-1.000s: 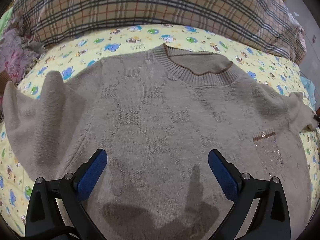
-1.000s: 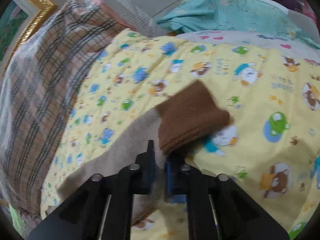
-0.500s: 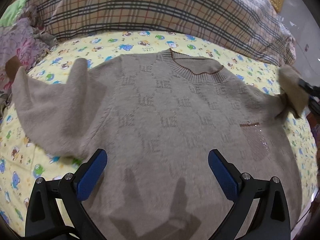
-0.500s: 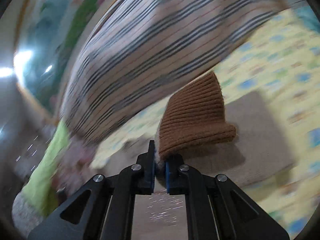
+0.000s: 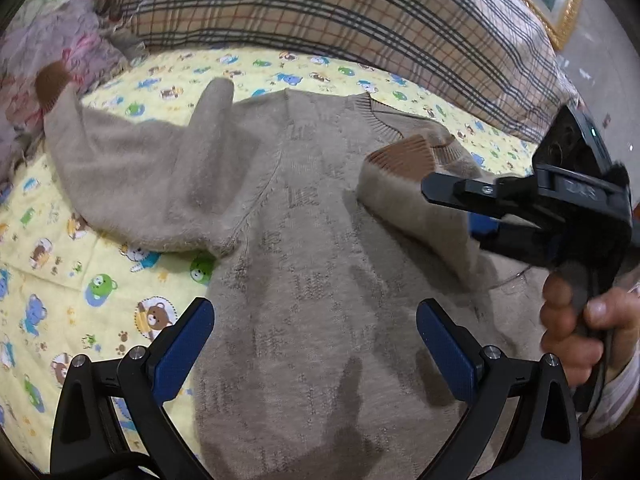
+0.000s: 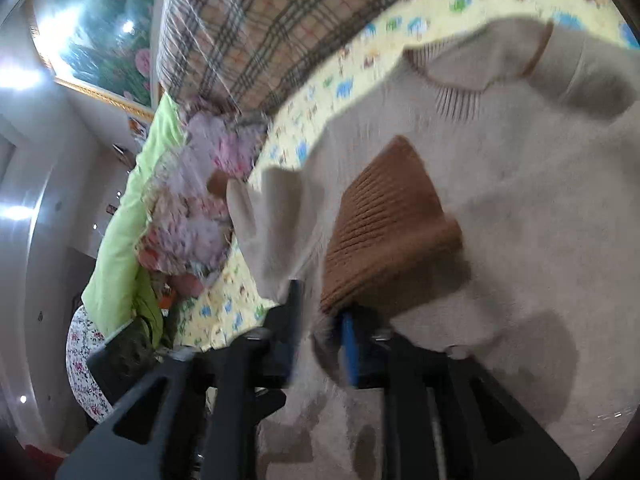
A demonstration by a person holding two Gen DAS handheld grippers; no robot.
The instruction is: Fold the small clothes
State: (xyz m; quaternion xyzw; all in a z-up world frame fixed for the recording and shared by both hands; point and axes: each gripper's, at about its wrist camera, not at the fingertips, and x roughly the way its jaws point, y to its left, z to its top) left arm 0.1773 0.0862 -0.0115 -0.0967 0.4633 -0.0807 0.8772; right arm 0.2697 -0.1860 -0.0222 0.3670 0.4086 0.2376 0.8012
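Observation:
A beige knit sweater (image 5: 312, 240) lies face up on the bed sheet. Its right sleeve is folded across the chest, brown cuff (image 5: 404, 156) near the neckline. My right gripper (image 5: 452, 216) reaches in from the right. Its jaws are opening, and the sleeve just behind the cuff (image 6: 384, 232) sits loosely in the gap of that gripper (image 6: 320, 328). The other sleeve (image 5: 140, 184) stretches out left, its brown cuff (image 5: 50, 80) on a fluffy garment. My left gripper (image 5: 316, 336) hangs open above the sweater's lower body, holding nothing.
A yellow cartoon-print sheet (image 5: 60, 280) covers the bed. A plaid quilt (image 5: 340, 12) is piled along the far side. A pink-purple fluffy garment (image 5: 52, 40) and a green cloth (image 6: 132, 208) lie at the left end. A person's hand (image 5: 576, 320) grips the right tool.
The right gripper swung the sleeve from out at the right side in over the sweater's chest, and its jaws have parted. The left gripper drifted sideways, still open.

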